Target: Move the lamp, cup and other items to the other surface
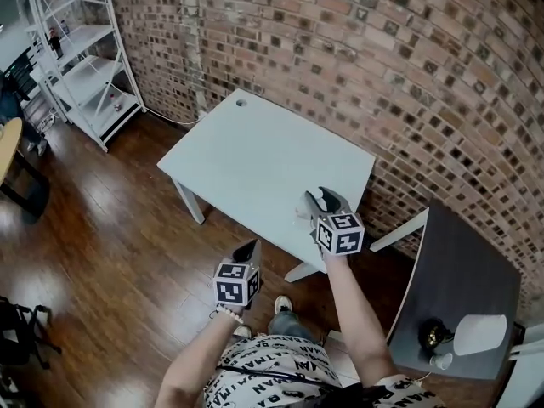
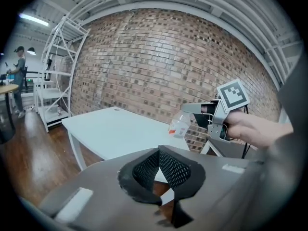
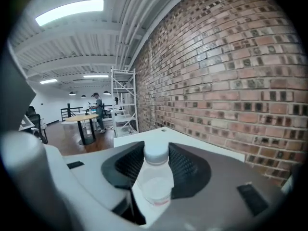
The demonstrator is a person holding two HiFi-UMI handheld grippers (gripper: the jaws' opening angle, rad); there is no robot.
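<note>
My right gripper (image 3: 156, 166) was clamped on a clear bottle (image 3: 155, 184) near its white cap, over the white table's (image 1: 255, 147) edge at that table's 5 o'clock. My left gripper (image 2: 160, 154) had its jaws closed together, holding nothing, at 7 o'clock from the right one. The lamp (image 1: 478, 334) stood on the dark table (image 1: 463, 270), at 4 o'clock, well apart.

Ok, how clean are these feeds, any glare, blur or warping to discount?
Head view: fisheye bows the brick wall; glare sheens the wood floor. Left gripper view: dark round vignette, near jaws soft. Right gripper view: the held bottle is close and soft; ceiling light blown out.
</note>
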